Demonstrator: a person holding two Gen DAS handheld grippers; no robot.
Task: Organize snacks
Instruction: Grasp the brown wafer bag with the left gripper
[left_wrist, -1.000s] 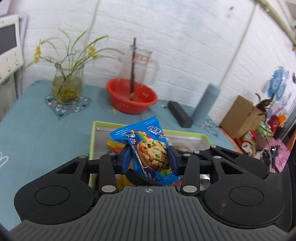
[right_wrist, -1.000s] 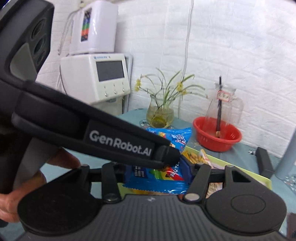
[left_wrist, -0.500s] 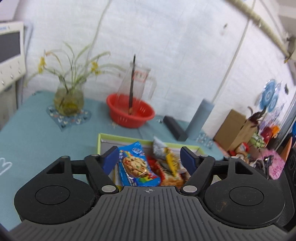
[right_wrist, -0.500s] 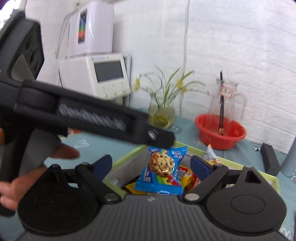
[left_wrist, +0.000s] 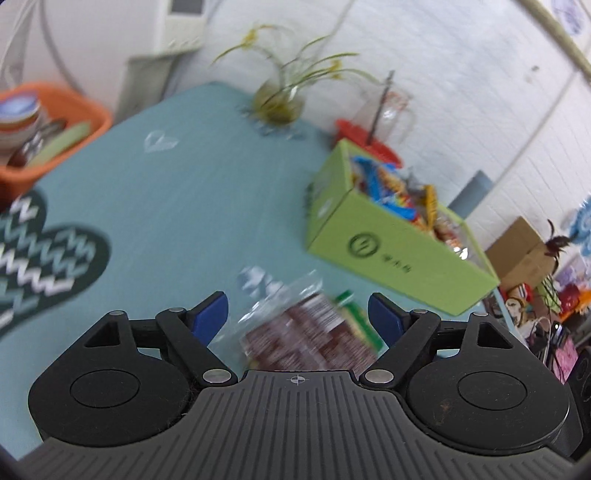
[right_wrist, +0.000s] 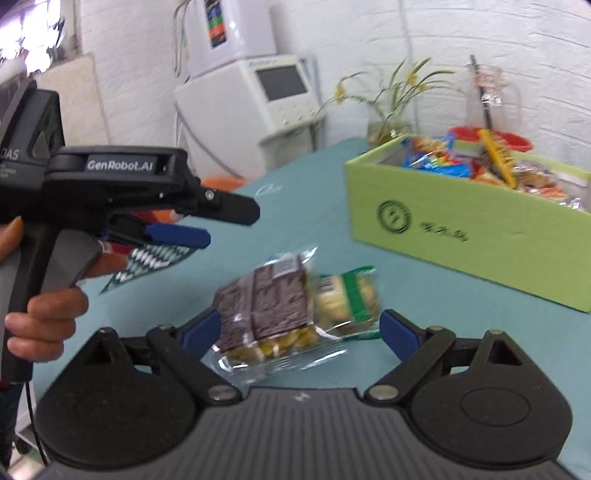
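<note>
Right, my left gripper (left_wrist: 298, 314) has just been opening further and now stands wide, nothing gripped; the brown-wrapped snack pack (left_wrist: 306, 338) lies on the teal tablecloth (left_wrist: 192, 206) between its blue pads, touching neither as far as the blur lets me tell. My right gripper (right_wrist: 299, 328) is spread wide too and holds nothing. Its view is sharper: the same brown pack (right_wrist: 266, 299) lies just inside its left pad, whether touching it I cannot tell, and a green-and-white snack pack (right_wrist: 347, 302) lies against its right side, clear of the right pad.

Only the right wrist camera shows the left gripper from outside (right_wrist: 177, 225), held in a person's hand (right_wrist: 48, 317) over a dark zigzag mat (right_wrist: 151, 262).

Further out, both views show the green box (right_wrist: 461, 225) full of snack packets, standing well apart from the two loose packs. The left view alone shows an orange basket (left_wrist: 55, 144) of dishes at the table's far left edge. The right view alone shows the white machine with a screen (right_wrist: 273, 96) by the wall.
</note>
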